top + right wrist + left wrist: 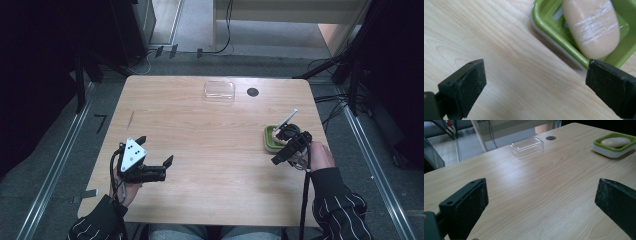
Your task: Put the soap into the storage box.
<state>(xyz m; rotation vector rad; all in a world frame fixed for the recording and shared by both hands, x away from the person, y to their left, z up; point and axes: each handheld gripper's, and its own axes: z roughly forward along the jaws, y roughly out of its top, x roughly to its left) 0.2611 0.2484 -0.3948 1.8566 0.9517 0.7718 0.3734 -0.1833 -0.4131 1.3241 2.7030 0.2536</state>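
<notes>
A pale peach bar of soap (591, 27) lies in a green soap dish (544, 22) with a white base. The dish stands at the table's right side (269, 136). My right gripper (278, 146) hovers just in front of and over the dish, partly hiding it. Its jaws are open and empty (536, 87), with the right fingertip (611, 90) near the dish's corner. My left gripper (155, 149) is at the near left of the table, open and empty (541, 202). It looks across the table at the dish (599, 143) and soap (615, 142).
A clear plastic box (219, 91) lies at the far middle of the wooden table (200, 130), with a small black disc (253, 92) to its right. Both appear in the left gripper view: box (527, 145), disc (551, 138). Cables and stands surround the table.
</notes>
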